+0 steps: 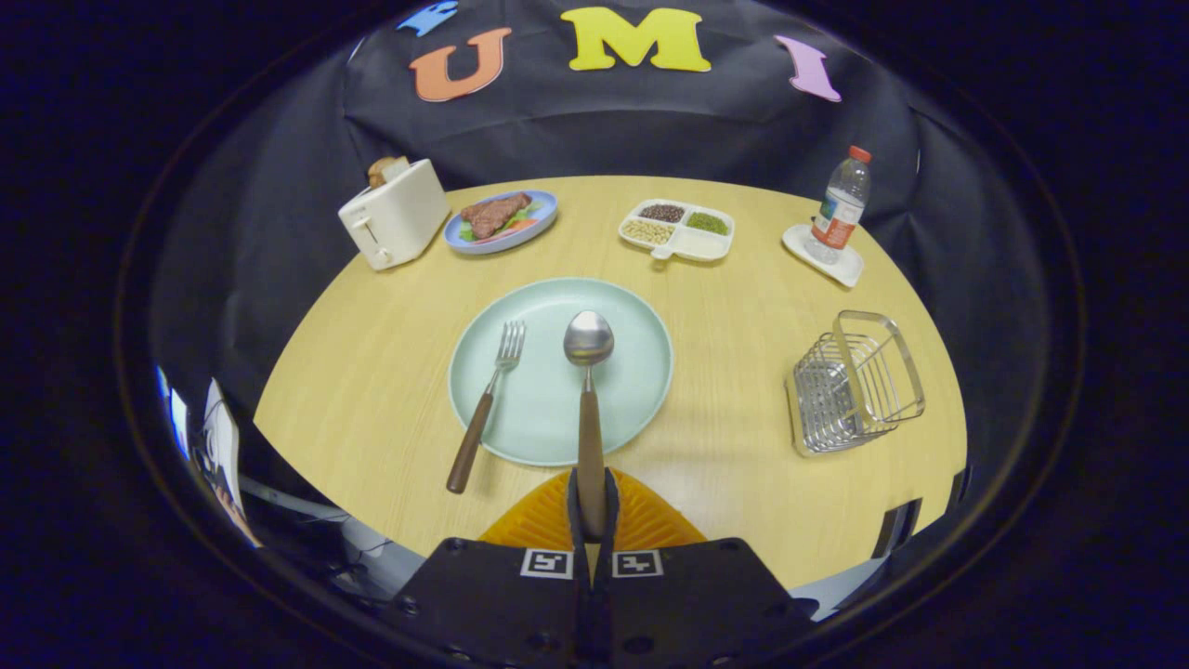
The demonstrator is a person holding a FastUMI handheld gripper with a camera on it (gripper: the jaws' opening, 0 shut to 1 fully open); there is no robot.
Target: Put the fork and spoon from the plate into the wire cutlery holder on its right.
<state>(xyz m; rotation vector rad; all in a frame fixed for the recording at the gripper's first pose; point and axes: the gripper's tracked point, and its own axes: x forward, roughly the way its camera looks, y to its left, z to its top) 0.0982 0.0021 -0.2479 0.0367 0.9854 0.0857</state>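
The gripper [591, 506] clamps the spoon [589, 390] by its wooden handle, bowl over the green plate [641, 372]. The fork [488, 404] lies to its left on the plate's rim. The wire holder [855, 383] stands well right, open table [734, 437] between.

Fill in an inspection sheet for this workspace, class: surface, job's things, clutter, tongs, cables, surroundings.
Surface: round wooden table.
Job's things: fork lies with its tines on the green plate, handle off the rim; spoon gripped by its handle; wire cutlery holder stands right of the plate.
Clutter: toaster, plate of food, divided tray, bottle on a coaster.
Tongs: tongs shut on the spoon handle.
Cables: nothing seen.
Surroundings: black cloth wall.
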